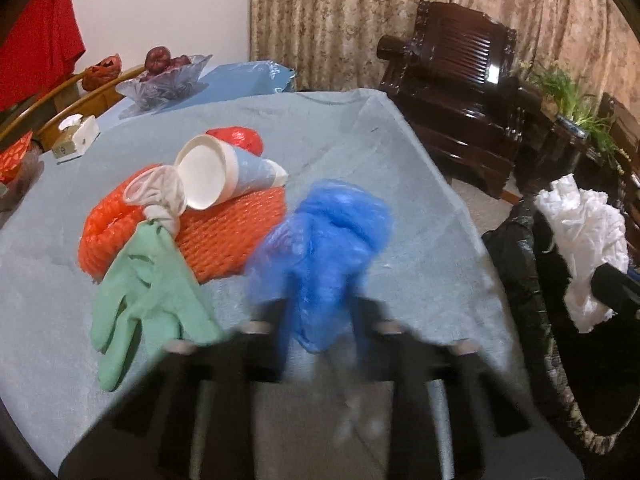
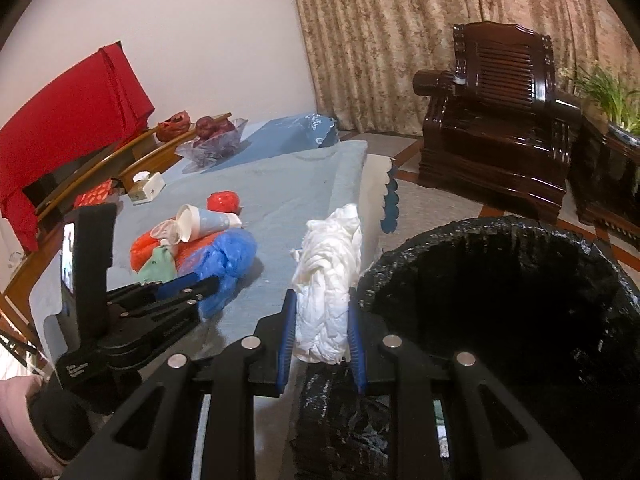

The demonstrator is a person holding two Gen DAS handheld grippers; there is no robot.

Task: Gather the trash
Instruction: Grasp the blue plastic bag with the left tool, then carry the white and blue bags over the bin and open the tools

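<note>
Pale blue tablecloth [image 1: 360, 152] under scattered litter. Left gripper [image 2: 214, 284] clamped tight on blue plastic bag [image 1: 324, 248]; right gripper [image 2: 322, 332] squeezing white crumpled paper [image 2: 328, 276], part open, bin [image 2: 500, 240] at 3 o'clock. Small white lettering on left gripper body, unreadable.

— Can any writing be read here?
— Only a few pale lines on the black body of the left gripper [image 2: 208, 286], too small to make out.
— And the small carton [image 2: 146, 190] on the table?
— Marked, but unreadable.
</note>
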